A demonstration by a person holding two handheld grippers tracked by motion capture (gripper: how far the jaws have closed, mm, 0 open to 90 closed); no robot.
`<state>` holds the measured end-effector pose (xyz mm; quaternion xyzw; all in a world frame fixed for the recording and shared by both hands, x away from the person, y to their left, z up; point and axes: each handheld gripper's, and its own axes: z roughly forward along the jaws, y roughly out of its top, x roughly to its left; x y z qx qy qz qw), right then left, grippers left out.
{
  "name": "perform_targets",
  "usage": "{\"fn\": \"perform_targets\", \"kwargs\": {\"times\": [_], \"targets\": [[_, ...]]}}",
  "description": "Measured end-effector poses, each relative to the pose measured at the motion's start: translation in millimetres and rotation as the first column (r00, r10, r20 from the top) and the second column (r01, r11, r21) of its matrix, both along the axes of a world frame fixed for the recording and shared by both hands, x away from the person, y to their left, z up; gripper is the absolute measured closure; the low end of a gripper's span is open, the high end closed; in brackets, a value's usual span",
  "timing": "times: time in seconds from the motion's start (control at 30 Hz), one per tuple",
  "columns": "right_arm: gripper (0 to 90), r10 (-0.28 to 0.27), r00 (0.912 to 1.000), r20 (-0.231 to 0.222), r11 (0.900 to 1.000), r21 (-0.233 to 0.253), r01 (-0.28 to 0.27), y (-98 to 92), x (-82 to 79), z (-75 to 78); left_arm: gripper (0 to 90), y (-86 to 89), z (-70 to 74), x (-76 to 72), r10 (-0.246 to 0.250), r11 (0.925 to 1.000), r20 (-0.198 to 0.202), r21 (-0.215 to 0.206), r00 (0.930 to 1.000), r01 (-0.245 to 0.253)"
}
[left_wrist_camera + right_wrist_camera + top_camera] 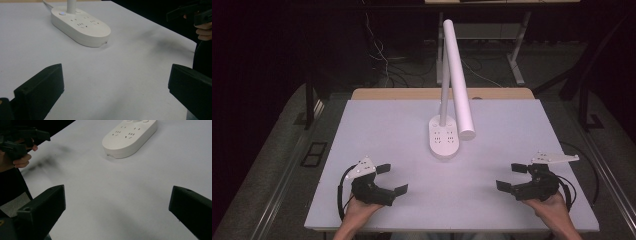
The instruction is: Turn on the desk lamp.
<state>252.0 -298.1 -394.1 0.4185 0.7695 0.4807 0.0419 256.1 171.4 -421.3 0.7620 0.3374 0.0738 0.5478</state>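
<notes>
A white desk lamp [455, 75] rises from an oval white base [443, 139] with socket slots, standing at the middle of the white table [382, 130]. The same base [81, 25] lies ahead in the left gripper view, and the base [130, 136] appears at the top of the right gripper view. My left gripper [392, 179] rests near the front left edge, open, with nothing between its jaws. Over at the front right, my right gripper [512, 177] is held open and empty too. Both point inward toward the table's middle.
The lamp's long tube head [459, 85] leans forward over the table centre. A wooden strip [412, 93] edges the table's far side. Cables [384, 60] and desk legs lie on the dark floor behind. A hand [357, 215] holds each gripper at the front edge.
</notes>
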Motion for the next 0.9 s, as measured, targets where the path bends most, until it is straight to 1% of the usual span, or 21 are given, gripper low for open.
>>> {"fn": "perform_targets", "kwargs": {"times": [0.17, 0.37, 0.4, 0.67, 0.8, 0.9], "targets": [[0.6, 0.005, 1.0, -0.008, 1.0, 0.003, -0.005, -0.6, 3.8, 3.0, 0.0, -0.3, -0.5, 0.5, -0.004, 1.0, -0.003, 0.001, 1.0, 0.004], [0.6, 0.01, 0.9999, -0.003, 1.0, -0.002, -0.01, 1.0, 8.0, 7.5, 0.0, -1.3, -0.8, 0.2, -0.007, 1.0, -0.002, 0.003, 1.0, 0.007], [0.6, 0.011, 0.9999, 0.003, 1.0, -0.002, -0.011, 1.7, 9.5, 8.2, 0.0, -1.2, -0.8, 0.3, -0.006, 1.0, -0.001, 0.004, 1.0, 0.006], [0.6, 0.032, 0.9994, 0.01, 0.999, -0.017, -0.032, 8.7, 21.6, 20.2, 0.0, -0.3, -0.7, 0.3, -0.006, 1.0, -0.001, 0.003, 1.0, 0.006], [0.6, 0.039, 0.9992, 0.011, 0.999, -0.022, -0.039, 11.6, 25.9, 23.6, 0.0, -0.1, -0.7, 0.3, -0.006, 1.0, -0.001, 0.002, 1.0, 0.006], [0.6, 0.047, 0.9989, 0.005, 0.998, -0.038, -0.047, 16.5, 34.1, 27.9, 0.0, -0.2, -0.7, 0.2, -0.004, 1.0, -0.004, -0.002, 1.0, 0.004]]}}
